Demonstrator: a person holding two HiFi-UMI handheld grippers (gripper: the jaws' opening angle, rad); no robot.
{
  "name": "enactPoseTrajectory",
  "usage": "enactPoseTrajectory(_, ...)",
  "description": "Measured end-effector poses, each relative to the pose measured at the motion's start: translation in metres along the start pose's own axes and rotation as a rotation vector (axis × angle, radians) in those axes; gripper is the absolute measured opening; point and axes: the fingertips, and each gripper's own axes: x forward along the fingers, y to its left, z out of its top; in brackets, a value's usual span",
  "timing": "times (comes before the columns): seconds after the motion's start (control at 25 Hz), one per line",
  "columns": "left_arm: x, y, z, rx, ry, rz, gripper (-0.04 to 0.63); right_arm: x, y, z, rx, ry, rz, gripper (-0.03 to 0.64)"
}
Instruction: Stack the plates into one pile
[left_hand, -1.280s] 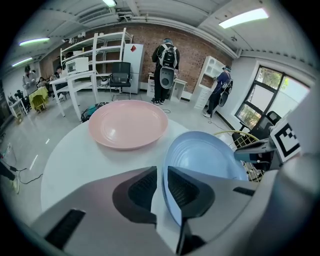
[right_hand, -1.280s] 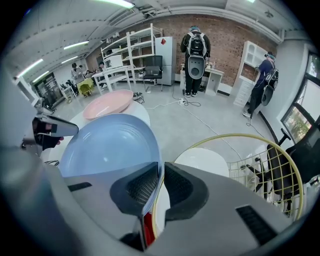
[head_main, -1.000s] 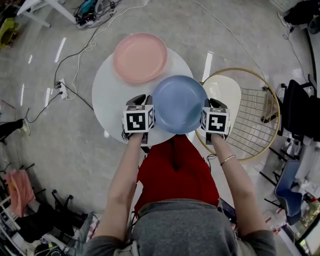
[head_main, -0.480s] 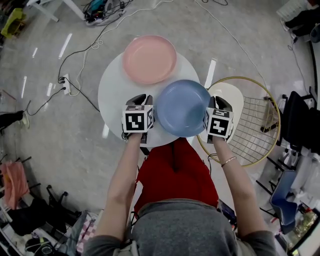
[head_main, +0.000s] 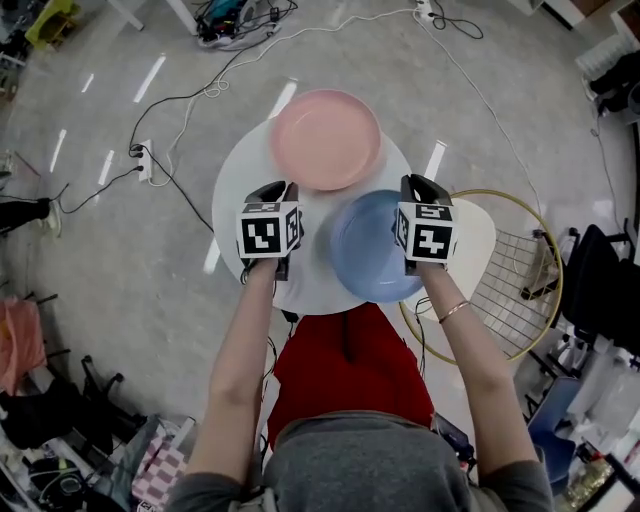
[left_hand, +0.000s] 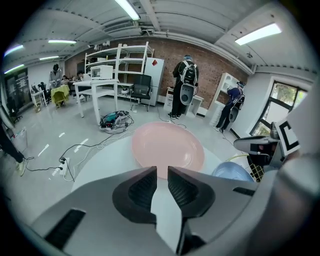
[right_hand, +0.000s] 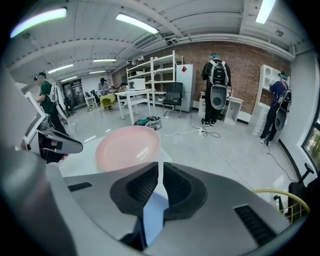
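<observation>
right gripper (right_hand: 161, 167) clamped on the right rim of the blue plate (head_main: 375, 250), held at the near right of the round white table (head_main: 232, 175); left gripper (left_hand: 162, 171) jaws apart, empty, just left of it. the pink plate (head_main: 325, 138) lies ahead and slightly left of the blue plate, nearly midway between both grippers.

Bright, even indoor light comes from ceiling strips (left_hand: 127, 9), which blow out white in both gripper views. They streak glare across the glossy floor (head_main: 130, 90) in the head view; shadows are faint. The gripper views bow strongly and have black corners. Up close, the left hand-held gripper (left_hand: 162, 171) and right hand-held gripper (right_hand: 159, 169) look soft.
</observation>
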Motion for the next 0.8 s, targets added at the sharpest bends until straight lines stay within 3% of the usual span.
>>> enactPoseTrajectory(0.4, 0.025, 0.021, 0.024, -0.015, -0.008, 0.032, 0.092, 0.063, 0.031, 0.019, -0.064, 0.065, 0.102, 0.048)
enactPoseTrajectory(0.8, 0.049, 0.053, 0.040, -0.066, -0.008, 0.077, 0.125, 0.109, 0.025, 0.020, -0.085, 0.157, 0.051, 0.048)
